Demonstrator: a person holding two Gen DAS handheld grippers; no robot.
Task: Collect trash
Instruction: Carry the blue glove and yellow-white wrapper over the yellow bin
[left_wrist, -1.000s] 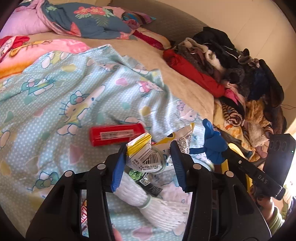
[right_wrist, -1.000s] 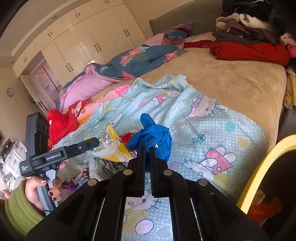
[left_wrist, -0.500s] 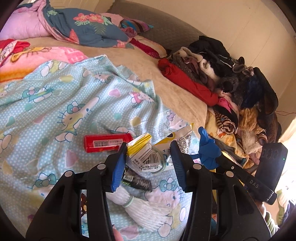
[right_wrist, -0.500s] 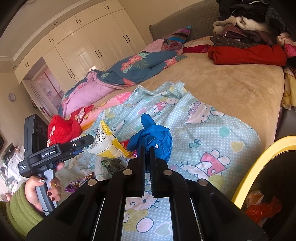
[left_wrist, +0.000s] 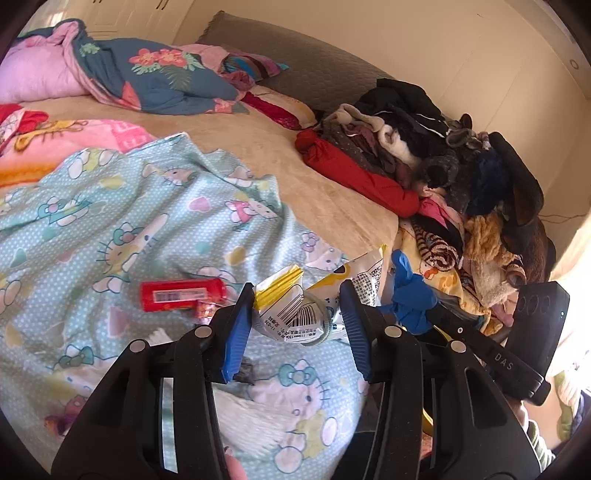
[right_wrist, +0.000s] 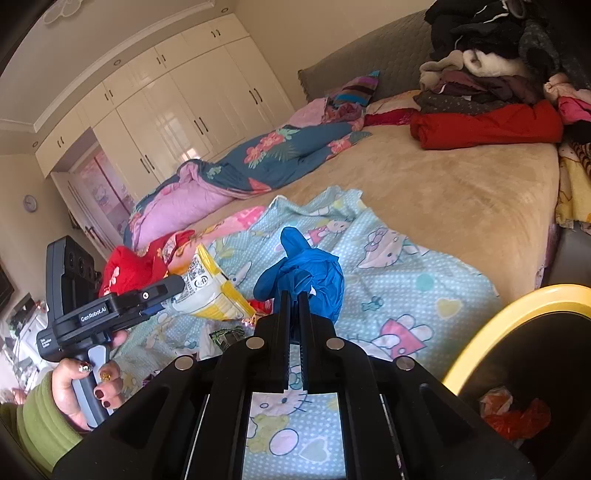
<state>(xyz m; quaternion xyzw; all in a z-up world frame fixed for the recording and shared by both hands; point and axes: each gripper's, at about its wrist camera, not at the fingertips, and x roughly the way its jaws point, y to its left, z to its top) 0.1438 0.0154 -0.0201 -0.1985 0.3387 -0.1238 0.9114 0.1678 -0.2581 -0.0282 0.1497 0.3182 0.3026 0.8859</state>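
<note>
My left gripper (left_wrist: 297, 291) is shut on a crumpled yellow-and-white snack wrapper (left_wrist: 291, 310) and holds it above the Hello Kitty blanket (left_wrist: 110, 221). The wrapper also shows in the right wrist view (right_wrist: 207, 291), in the left gripper (right_wrist: 162, 295). My right gripper (right_wrist: 294, 295) is shut on a crumpled blue glove (right_wrist: 306, 273), held above the blanket; the glove also shows in the left wrist view (left_wrist: 410, 295). A red tube (left_wrist: 183, 294) lies on the blanket left of the left gripper. A yellow-rimmed bin (right_wrist: 517, 314) with orange trash (right_wrist: 513, 413) inside stands at lower right.
A white tassel (left_wrist: 251, 413) and small dark wrappers (right_wrist: 225, 336) lie on the blanket beneath the grippers. A pile of clothes (left_wrist: 443, 155) fills the bed's right side. Quilts (left_wrist: 147, 77) lie at the head. White wardrobes (right_wrist: 166, 110) line the far wall.
Both grippers have risen and drawn back from the blanket with their loads. The red tube and tassel now lie further below. The bin fills more of the right wrist view.
</note>
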